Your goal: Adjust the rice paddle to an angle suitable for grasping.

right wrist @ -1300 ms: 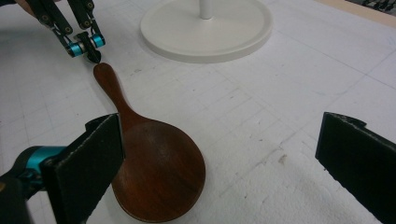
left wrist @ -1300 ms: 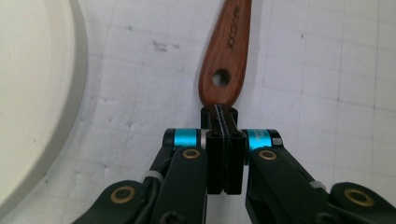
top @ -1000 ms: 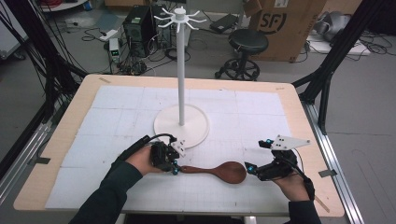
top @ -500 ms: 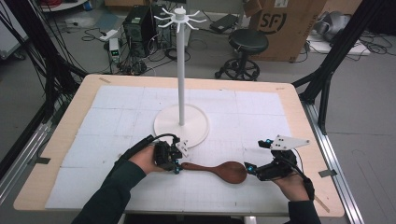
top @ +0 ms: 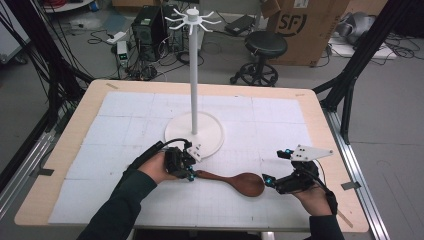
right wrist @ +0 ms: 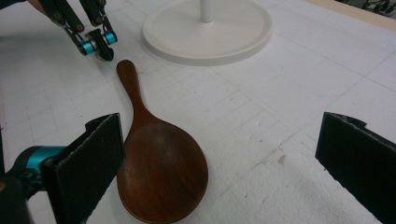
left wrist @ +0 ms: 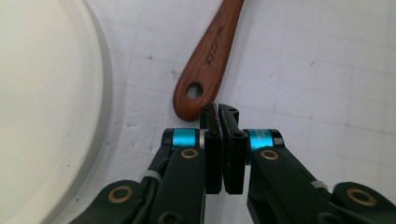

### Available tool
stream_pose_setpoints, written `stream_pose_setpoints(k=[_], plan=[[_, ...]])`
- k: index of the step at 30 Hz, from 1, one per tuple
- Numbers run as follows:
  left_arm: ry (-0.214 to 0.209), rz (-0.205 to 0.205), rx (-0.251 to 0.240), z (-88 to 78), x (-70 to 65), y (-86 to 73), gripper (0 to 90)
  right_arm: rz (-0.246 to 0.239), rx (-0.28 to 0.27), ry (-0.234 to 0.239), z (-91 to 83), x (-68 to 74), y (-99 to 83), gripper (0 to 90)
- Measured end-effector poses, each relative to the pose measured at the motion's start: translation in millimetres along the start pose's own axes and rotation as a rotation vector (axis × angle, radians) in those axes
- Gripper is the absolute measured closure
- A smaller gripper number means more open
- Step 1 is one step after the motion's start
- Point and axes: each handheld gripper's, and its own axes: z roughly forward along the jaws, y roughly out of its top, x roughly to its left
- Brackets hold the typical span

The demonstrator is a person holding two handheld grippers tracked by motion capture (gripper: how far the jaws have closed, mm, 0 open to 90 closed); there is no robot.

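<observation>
Spoon (top: 239, 181) (wooden) between left tool (top: 190, 175) and right tool (top: 267, 180)

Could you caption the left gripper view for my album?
Shut left gripper poised at the holed handle end of a wooden spoon, beside a white stand base.

Spoon (left wrist: 210, 51) bowl was cut off by the top edge in the left gripper view, and the stand's (right wrist: 208, 28) pole got cropped in the right gripper view. Handle lettering too small to read tbh.
</observation>
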Motion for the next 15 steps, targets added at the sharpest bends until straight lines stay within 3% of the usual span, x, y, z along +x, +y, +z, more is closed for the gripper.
stream_pose_setpoints(k=[5, 6, 7, 11, 15], plan=[[-0.027, -0.022, -0.107, -19.5, -2.5, -5.1, 80.0, -0.004, -0.011, 0.007, -2.0, 2.5, 2.3, 0.3], [-0.033, -0.032, -0.125, -22.6, -3.1, -6.9, 72.9, -0.004, -0.017, 0.007, -3.1, 3.0, 3.2, 0.3], [-0.035, -0.037, -0.139, -25.4, -3.1, -9.0, 72.9, -0.004, -0.017, 0.007, -3.1, 3.0, 3.2, 0.3], [-0.058, -0.096, -0.172, -34.3, -2.3, -18.7, 57.8, -0.001, -0.026, 0.019, -4.3, 3.5, 4.7, 0.3], [-0.03, -0.136, -0.213, -42.4, -2.8, -30.7, 40.3, -0.005, -0.021, 0.025, -4.2, 5.6, 6.9, 0.3]])
